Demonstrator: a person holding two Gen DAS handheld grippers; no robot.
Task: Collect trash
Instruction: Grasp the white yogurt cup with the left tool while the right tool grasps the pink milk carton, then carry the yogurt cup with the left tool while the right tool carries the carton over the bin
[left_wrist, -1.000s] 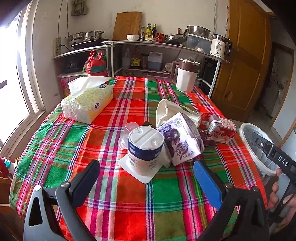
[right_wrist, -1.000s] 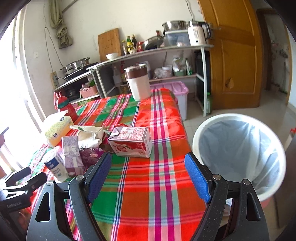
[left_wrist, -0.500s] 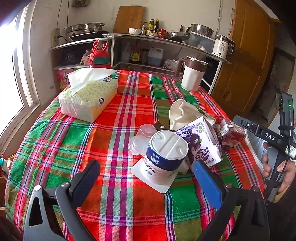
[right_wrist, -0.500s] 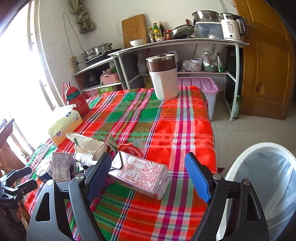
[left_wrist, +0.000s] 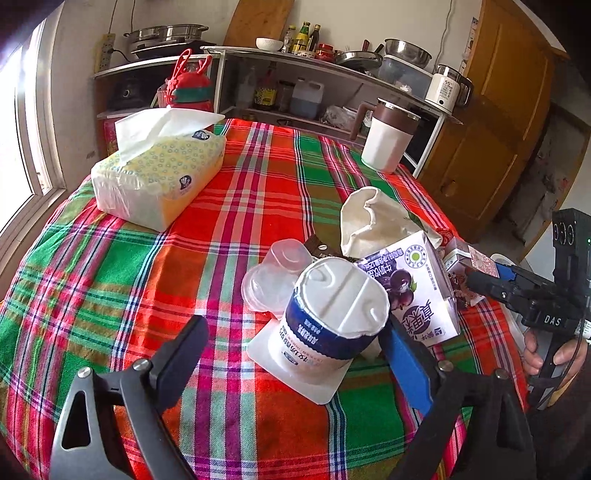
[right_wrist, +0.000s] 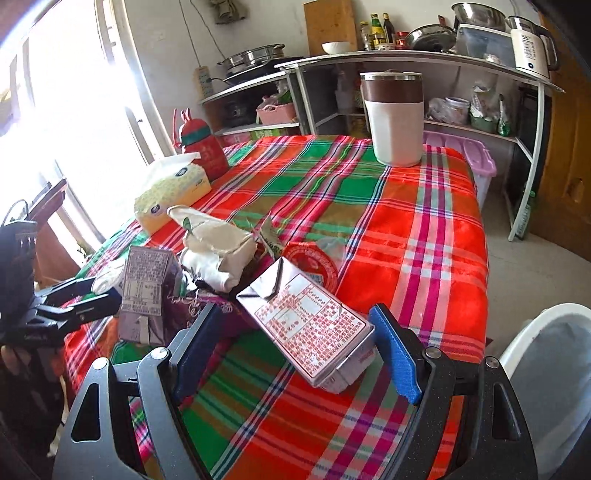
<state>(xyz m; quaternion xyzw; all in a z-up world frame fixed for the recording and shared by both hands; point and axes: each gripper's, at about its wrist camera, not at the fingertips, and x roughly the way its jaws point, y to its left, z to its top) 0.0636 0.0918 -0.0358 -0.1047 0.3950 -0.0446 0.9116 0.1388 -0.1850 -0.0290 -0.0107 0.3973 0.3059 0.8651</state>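
An upturned white-and-blue yogurt cup (left_wrist: 332, 321) stands on its peeled lid on the plaid tablecloth (left_wrist: 258, 206). My left gripper (left_wrist: 295, 354) straddles it; its jaws are closing, the blue pad close by the cup's right side, the black pad apart from it. Behind the cup lie clear plastic cups (left_wrist: 277, 273), a purple drink carton (left_wrist: 410, 291) and a crumpled white bag (left_wrist: 376, 221). A red-printed milk carton (right_wrist: 306, 321) lies tilted between the open fingers of my right gripper (right_wrist: 295, 347), which do not press it. A white lined bin (right_wrist: 546, 369) stands off the table's right edge.
A tissue pack (left_wrist: 159, 177) sits at the back left, and a white jug with a brown lid (left_wrist: 388, 144) at the far edge. A red bottle (right_wrist: 203, 151) stands near the window. Kitchen shelves (right_wrist: 406, 59) and a wooden door (left_wrist: 498, 122) lie beyond.
My left gripper has closed in on the yogurt cup and its jaws have narrowed a little. My right gripper has swung from the bin to the red-printed carton, which now lies between its fingers.
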